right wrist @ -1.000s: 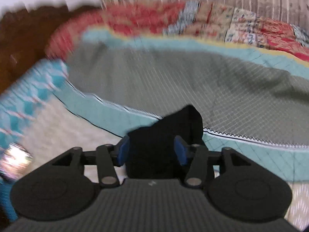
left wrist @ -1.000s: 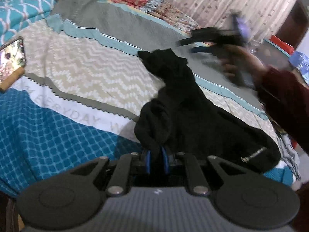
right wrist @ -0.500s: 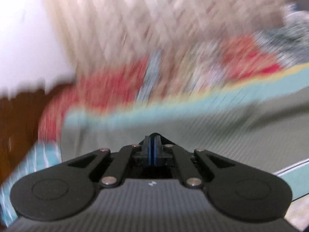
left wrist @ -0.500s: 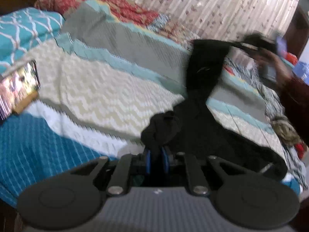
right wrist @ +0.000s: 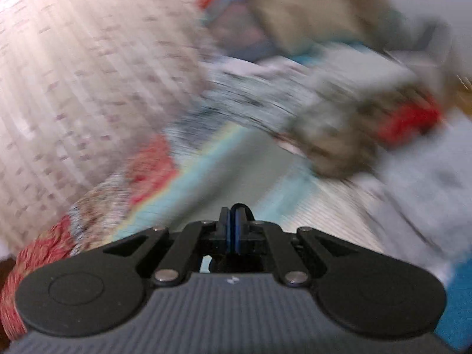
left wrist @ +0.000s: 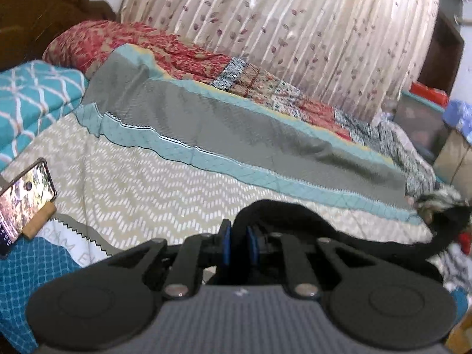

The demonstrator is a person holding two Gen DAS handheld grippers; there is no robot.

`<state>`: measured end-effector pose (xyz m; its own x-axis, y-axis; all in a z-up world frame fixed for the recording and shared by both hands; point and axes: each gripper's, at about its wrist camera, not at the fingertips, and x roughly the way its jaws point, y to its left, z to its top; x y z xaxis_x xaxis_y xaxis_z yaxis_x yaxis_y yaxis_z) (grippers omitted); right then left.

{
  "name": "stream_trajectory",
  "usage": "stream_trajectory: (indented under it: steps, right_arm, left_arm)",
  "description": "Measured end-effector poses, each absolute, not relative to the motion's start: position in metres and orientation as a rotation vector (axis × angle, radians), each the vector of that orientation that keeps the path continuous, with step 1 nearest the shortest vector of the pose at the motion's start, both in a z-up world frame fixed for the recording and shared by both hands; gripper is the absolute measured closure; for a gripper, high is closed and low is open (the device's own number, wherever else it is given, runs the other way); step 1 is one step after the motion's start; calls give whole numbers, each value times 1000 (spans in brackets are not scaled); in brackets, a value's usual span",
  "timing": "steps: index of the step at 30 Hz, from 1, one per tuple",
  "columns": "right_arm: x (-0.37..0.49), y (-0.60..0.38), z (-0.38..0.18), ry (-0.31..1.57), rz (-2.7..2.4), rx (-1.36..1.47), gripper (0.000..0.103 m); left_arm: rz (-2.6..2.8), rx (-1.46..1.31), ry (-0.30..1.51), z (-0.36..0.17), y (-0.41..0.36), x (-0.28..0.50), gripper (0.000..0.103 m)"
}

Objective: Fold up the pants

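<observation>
Two grippers clamp the black fabric pants (left wrist: 295,215): left gripper (left wrist: 238,246) lower centre, right gripper (right wrist: 235,230) likewise; bedspread (left wrist: 147,188) lettering unreadable.

From my left camera the broad chevron-patterned bedspread (left wrist: 153,188) lies open ahead, so I have room to pass there. A phone (left wrist: 25,197) propped on a wooden block blocks the near left edge, and stacked teal pillows (left wrist: 38,100) close off the far left. The black pants (left wrist: 295,218) stretch rightward just over the bed, crossing my path. A clothes pile (left wrist: 439,197) crowds the right end. The right camera is too blurred to judge clearance.
</observation>
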<state>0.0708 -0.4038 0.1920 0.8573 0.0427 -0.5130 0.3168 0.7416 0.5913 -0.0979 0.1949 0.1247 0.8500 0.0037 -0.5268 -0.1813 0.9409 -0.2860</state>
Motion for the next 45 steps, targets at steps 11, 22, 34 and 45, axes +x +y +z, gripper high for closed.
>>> stream_trajectory:
  steps: [11, 22, 34, 45]
  right_arm:
    - [-47, -500, 65, 739, -470, 911, 80]
    - [19, -431, 109, 673, -17, 263, 39]
    - [17, -394, 61, 802, 50, -39, 74]
    - [36, -504, 168, 405, -45, 865, 74]
  left_arm:
    - [168, -307, 659, 110, 182, -104, 91]
    - [213, -312, 643, 131, 169, -101, 91]
    - [230, -308, 631, 142, 171, -92, 91]
    - [269, -548, 571, 155, 249, -67, 91]
